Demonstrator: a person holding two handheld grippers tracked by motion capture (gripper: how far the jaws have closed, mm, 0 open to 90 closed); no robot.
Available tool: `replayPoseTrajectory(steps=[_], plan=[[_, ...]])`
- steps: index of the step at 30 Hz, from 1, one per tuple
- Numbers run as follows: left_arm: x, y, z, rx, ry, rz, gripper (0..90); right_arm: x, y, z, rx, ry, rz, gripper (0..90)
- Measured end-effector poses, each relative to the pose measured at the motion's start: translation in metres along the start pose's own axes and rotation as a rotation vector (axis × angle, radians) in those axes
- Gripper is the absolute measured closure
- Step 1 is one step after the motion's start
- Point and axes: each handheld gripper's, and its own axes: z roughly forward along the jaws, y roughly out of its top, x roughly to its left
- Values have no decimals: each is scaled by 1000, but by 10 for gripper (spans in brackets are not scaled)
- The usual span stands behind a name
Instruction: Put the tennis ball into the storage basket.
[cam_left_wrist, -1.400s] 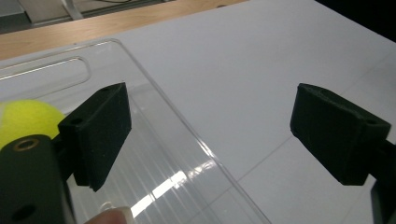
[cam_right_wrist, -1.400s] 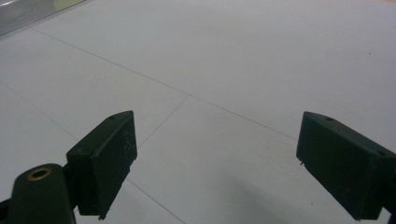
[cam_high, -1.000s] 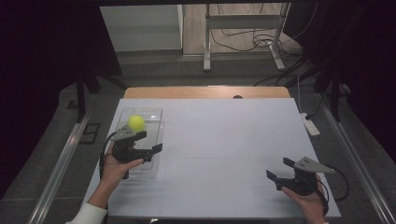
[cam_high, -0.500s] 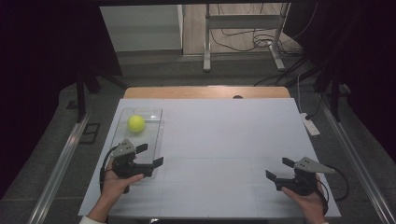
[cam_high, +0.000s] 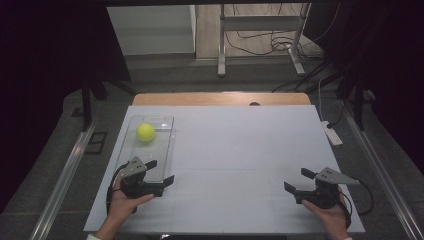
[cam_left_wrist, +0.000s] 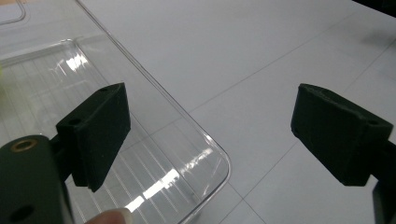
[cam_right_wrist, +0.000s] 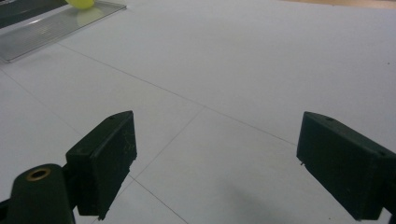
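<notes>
A clear plastic tray (cam_high: 159, 150) lies flat near the left edge of the white worktop (cam_high: 240, 155), long side running away; a yellow ball (cam_high: 145, 132) sits at its far end.

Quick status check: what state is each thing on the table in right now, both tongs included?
Left tongs: open, holding nothing, over the near end of the tray.
Right tongs: open, holding nothing, above bare table.
Clear tray: flat on the table, uncovered.
Yellow ball: resting inside the tray at its far end, untouched.
White table: bare between the two tongs.
</notes>
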Motion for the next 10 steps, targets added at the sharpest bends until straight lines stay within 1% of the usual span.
replayPoseTrajectory(steps=[6, 10], plan=[[1, -1, 0, 1, 0, -4, 130, 1, 1, -1, -6, 10, -3, 121], [1, -1, 1, 1, -3, -8, 129, -2, 0, 0, -5, 9, 2, 120]])
